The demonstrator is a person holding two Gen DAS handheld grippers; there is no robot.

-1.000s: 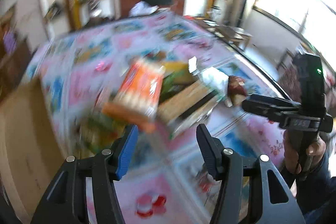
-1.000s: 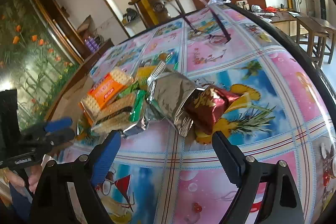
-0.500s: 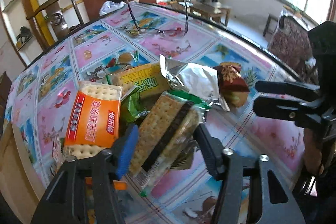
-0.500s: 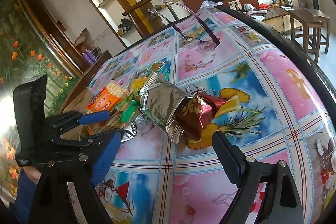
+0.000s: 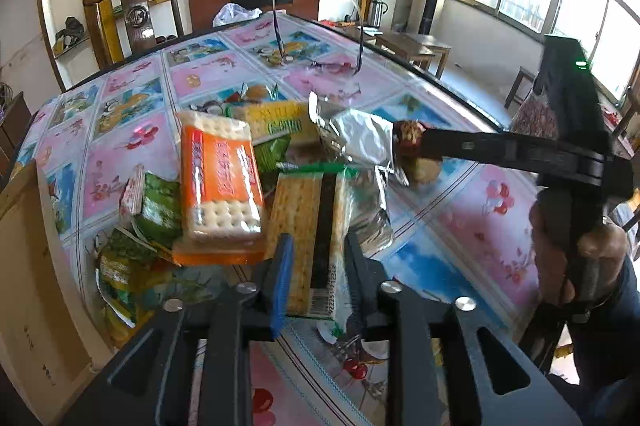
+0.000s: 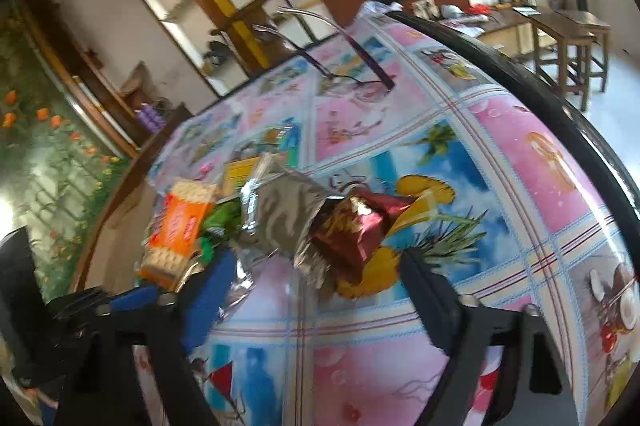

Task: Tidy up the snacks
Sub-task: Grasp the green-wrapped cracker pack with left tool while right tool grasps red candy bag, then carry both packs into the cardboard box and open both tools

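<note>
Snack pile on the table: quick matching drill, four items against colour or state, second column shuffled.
Items:
1. sandwich cracker pack
2. cracker pack
3. foil bag
4. pointed wrapper

States:
A. dark red and gold
B. silver, crumpled
C. clamped in the left gripper
D. orange label, lying on the pile

Pairs: 1-C, 2-D, 3-B, 4-A

Glossy printed oilcloth on the table [image 5: 472, 226]. Crinkled silver foil snack bag [image 5: 360, 138], shiny. Clear glossy plastic wrap over the orange cracker pack [image 5: 220, 178]. Matt brown cardboard box [image 5: 28, 266]. Matt black plastic left hand-held gripper [image 5: 316, 266], blue pad.
</note>
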